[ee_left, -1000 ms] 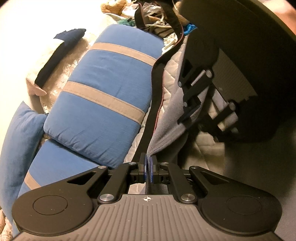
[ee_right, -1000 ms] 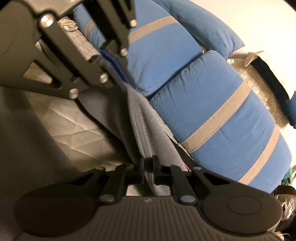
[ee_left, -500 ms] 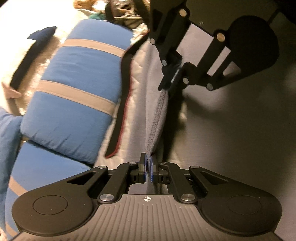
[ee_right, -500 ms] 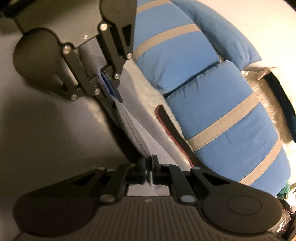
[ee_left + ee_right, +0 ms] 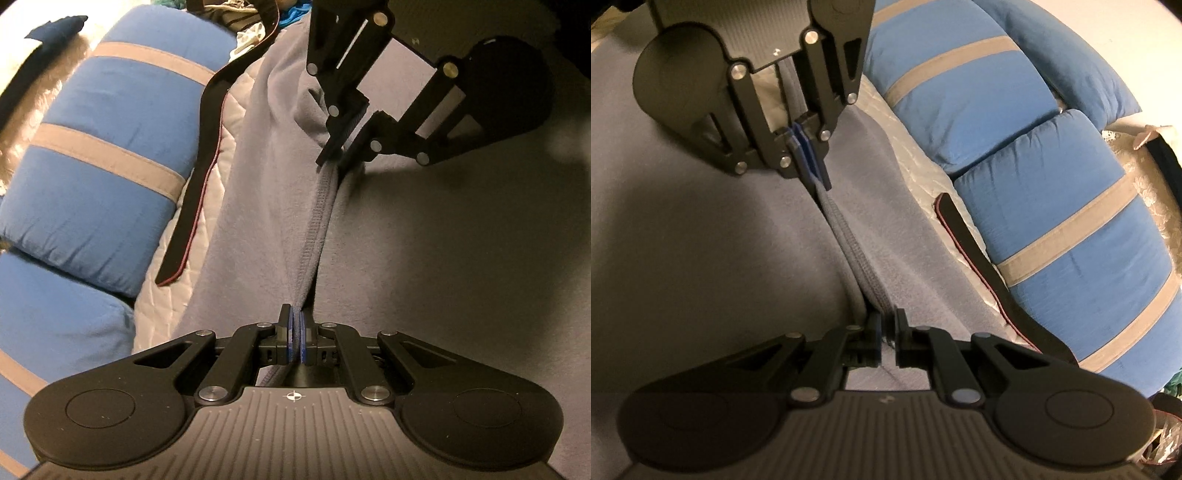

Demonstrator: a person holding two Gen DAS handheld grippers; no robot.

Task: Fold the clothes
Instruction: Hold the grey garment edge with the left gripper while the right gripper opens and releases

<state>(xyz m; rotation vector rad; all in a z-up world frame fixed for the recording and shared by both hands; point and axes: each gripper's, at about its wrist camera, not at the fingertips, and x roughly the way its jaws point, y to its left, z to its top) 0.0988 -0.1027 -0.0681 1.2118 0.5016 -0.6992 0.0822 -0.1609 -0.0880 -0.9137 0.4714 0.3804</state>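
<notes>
Now both tongs, left gripper and right gripper, point down, pinched tight on the grey cloth beside the blue pillow.

Grey garment: soft fleecy cloth, matt, with a ribbed stitched hem.
Blue cushions: woven cloth, matt, with flat beige bands.
White cover: quilted cloth, slight sheen.
Black strap: smooth, dark red edge.
Left gripper: matt black plastic, shiny metal rivets, blue pads.
</notes>
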